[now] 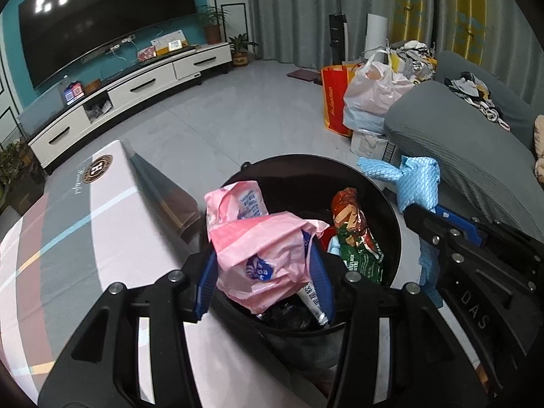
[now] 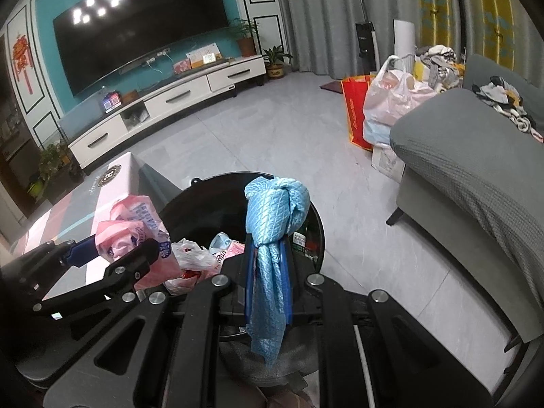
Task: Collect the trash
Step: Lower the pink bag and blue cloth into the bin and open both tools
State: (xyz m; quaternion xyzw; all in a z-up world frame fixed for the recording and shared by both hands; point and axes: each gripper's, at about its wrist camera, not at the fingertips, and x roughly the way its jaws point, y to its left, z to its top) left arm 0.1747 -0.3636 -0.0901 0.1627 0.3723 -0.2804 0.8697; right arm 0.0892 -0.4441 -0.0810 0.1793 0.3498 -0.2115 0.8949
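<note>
Large black wall-mounted television [image 2: 136,27] above long white media cabinet [image 2: 163,102]; grey fabric sofa [image 2: 469,176] right, red shopping bag [image 2: 355,112] beside it.

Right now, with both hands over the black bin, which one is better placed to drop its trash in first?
Probably the left. The left gripper holds the pink plastic bag squarely over the black bin. The right gripper, pinching the blue cloth, sits nearer the rim, with the cloth's tail hanging outside.
</note>
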